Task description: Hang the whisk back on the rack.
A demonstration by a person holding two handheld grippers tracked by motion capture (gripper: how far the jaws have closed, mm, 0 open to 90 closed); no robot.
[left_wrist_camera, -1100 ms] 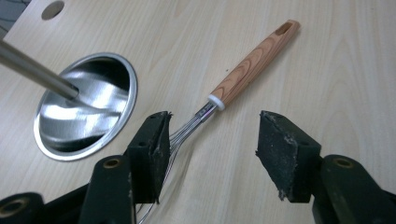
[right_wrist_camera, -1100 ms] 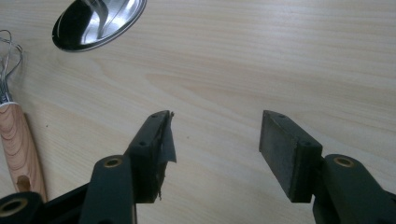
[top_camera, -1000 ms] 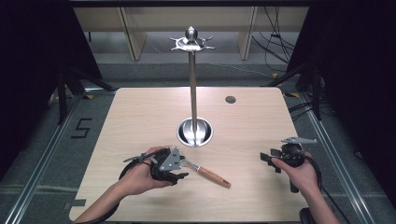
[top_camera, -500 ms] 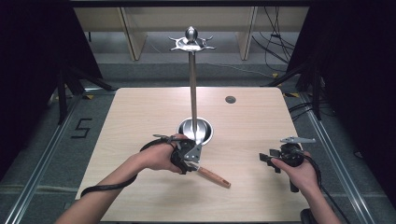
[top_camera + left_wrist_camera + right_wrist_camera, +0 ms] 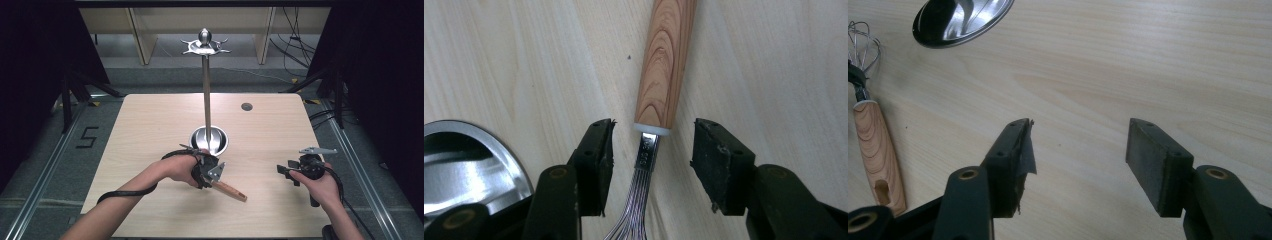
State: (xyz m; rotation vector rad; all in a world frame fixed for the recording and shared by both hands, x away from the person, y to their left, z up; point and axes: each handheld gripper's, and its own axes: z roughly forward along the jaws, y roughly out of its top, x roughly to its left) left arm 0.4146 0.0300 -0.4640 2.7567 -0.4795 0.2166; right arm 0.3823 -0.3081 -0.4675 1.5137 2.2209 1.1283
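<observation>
My left gripper (image 5: 649, 155) hangs over the whisk (image 5: 664, 65), which lies flat on the table (image 5: 150, 130) just beside the stand's round steel base (image 5: 209, 139); its 2 jaws have just been closing and straddle the metal neck below the wooden handle without touching it. My right gripper (image 5: 1075, 160) hovers well apart to the side, jaws wide with nothing between them.

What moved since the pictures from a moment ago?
The left gripper slid right along the wooden-handled wire whisk toward the shiny metal stand base. Its jaws have just been closing around the whisk's metal neck, not pressing yet. The whisk, the stand and the open right gripper stayed put.
</observation>
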